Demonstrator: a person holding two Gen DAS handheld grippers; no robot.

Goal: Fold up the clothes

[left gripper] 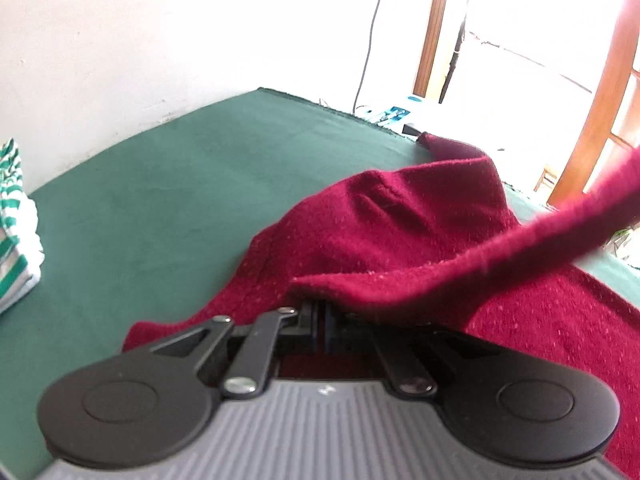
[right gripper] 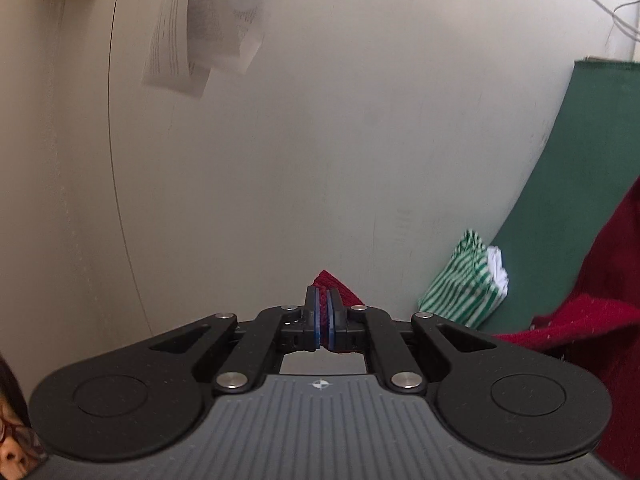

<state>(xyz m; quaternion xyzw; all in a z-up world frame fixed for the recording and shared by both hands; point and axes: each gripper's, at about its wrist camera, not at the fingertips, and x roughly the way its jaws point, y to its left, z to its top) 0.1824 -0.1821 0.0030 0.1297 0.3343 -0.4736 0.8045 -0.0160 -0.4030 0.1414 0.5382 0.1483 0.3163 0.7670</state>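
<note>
On the green surface (left gripper: 160,184), left of the folded striped garment (left gripper: 16,216), the limp, thick maroon knit garment (left gripper: 400,220) drapes over the left gripper (left gripper: 320,316), fingers pinching its edge, while the right gripper (right gripper: 324,316), fingers clamped on a corner, lifts it; best held at hems.

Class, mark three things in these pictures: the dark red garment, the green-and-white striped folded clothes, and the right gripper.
dark red garment (left gripper: 420,216): left wrist view, on its raised middle fold.
striped folded clothes (right gripper: 460,284): right wrist view, on the striped side.
right gripper (right gripper: 323,312): right wrist view, between its closed fingertips.
</note>
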